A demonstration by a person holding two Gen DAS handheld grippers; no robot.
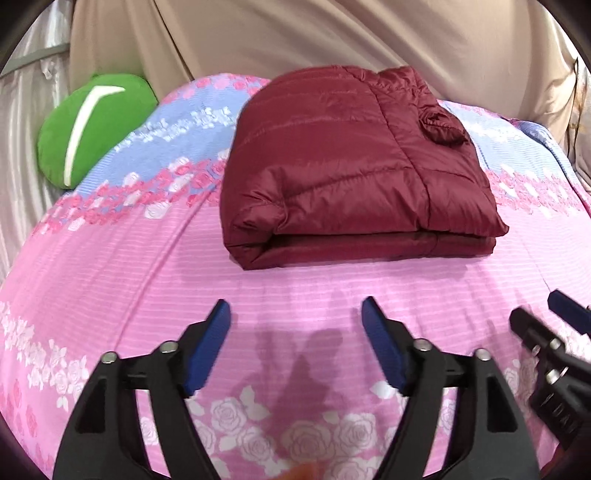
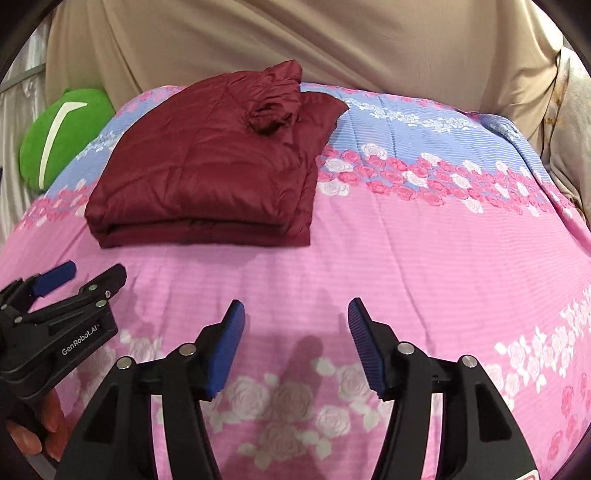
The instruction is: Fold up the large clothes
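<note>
- A maroon quilted puffer jacket point(image 1: 354, 166) (glossy, padded) is seen folded into a thick rectangle on the floral bedspread point(image 1: 110, 258).
- Both the left tongs point(image 1: 295, 314) and the right tongs point(image 2: 295, 314) are spread apart, with nothing between them.

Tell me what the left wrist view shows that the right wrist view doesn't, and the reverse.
Left wrist only: the left gripper head-on, open and empty, with the right gripper entering at the right edge.
Right wrist only: the right gripper head-on, open and empty, the left gripper at the left edge, fingers holding it, and more bare floral bedspread to the right.
Both: the folded maroon puffer jacket, untouched, the green cushion and the beige drape.
</note>
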